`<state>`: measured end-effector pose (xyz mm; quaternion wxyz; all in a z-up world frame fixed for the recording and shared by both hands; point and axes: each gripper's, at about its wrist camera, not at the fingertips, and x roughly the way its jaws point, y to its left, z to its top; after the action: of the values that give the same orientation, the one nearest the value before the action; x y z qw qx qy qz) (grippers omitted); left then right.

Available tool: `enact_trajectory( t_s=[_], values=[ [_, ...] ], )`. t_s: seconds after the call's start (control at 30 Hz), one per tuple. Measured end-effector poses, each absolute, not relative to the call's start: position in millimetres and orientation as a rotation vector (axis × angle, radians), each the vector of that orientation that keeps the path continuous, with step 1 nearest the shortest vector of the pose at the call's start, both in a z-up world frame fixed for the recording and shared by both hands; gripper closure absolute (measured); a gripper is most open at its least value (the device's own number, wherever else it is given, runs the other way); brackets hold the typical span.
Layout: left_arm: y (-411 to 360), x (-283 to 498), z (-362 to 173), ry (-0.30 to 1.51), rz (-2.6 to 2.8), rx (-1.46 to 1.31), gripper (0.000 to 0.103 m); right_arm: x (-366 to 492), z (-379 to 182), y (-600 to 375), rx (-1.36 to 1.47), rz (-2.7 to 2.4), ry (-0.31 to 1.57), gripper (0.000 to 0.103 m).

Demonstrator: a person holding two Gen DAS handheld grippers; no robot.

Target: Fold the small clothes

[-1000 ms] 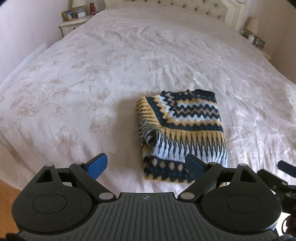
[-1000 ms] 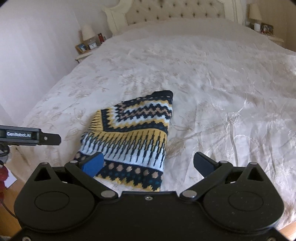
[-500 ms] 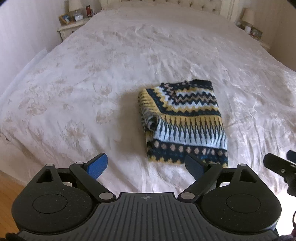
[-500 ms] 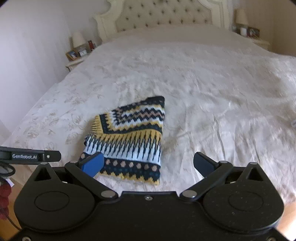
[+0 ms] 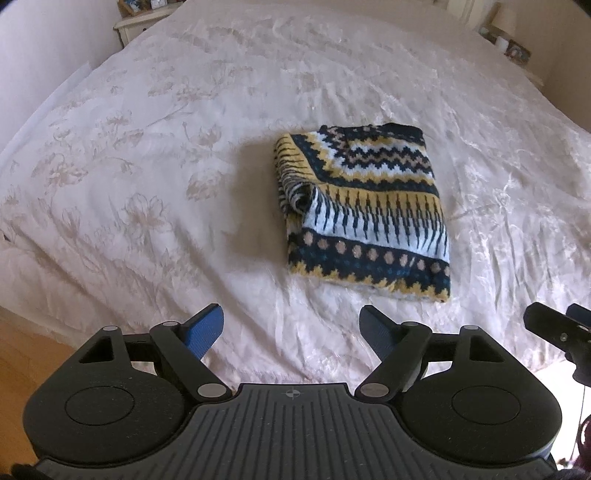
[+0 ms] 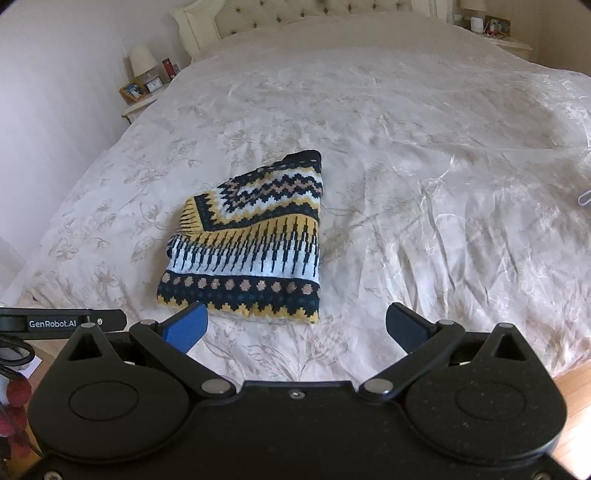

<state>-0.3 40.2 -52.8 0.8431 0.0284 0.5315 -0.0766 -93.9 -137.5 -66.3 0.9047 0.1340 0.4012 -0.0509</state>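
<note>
Over the last second both grippers have drawn back toward the foot of the bed (image 5: pixel 155 192): the sweater (image 5: pixel 364 214), which a moment ago sat right between and partly behind the fingertips in each view, now lies clear of them with a strip of bare bedspread showing in between. That retreat, with nothing carried, reads as the fold being finished and let go; the sweater sits as a compact, roughly square packet, patterned bands lined up, though its left edge bulges open a little where a rolled layer shows. The left gripper (image 5: pixel 291 326) hovers low over the bed's near edge, its jaws spread wide and empty, and the sweater lies ahead of it and slightly to the right, near but not touching. The right gripper (image 6: pixel 295 325) is likewise wide apart and holds nothing; from its camera the sweater (image 6: pixel 247 243) lies ahead and to the left, its near hem just beyond the blue left fingertip (image 6: pixel 186 326). The sweater rests flat on the bedspread, in the near half of the bed, well away from the headboard (image 6: pixel 314 14). Judging from this, the piece looks done unless the loose left edge is to be tidied.
</note>
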Motion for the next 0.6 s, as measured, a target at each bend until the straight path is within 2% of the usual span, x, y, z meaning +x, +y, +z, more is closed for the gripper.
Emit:
enact_trajectory(
  t_s=[0.6],
  values=[
    [38.6,-8.1,-57.3,1.157,-0.171,0.089,0.023,-96.3,-65.4,-130.4,0.265,-0.102,0.835,0.001]
  ],
)
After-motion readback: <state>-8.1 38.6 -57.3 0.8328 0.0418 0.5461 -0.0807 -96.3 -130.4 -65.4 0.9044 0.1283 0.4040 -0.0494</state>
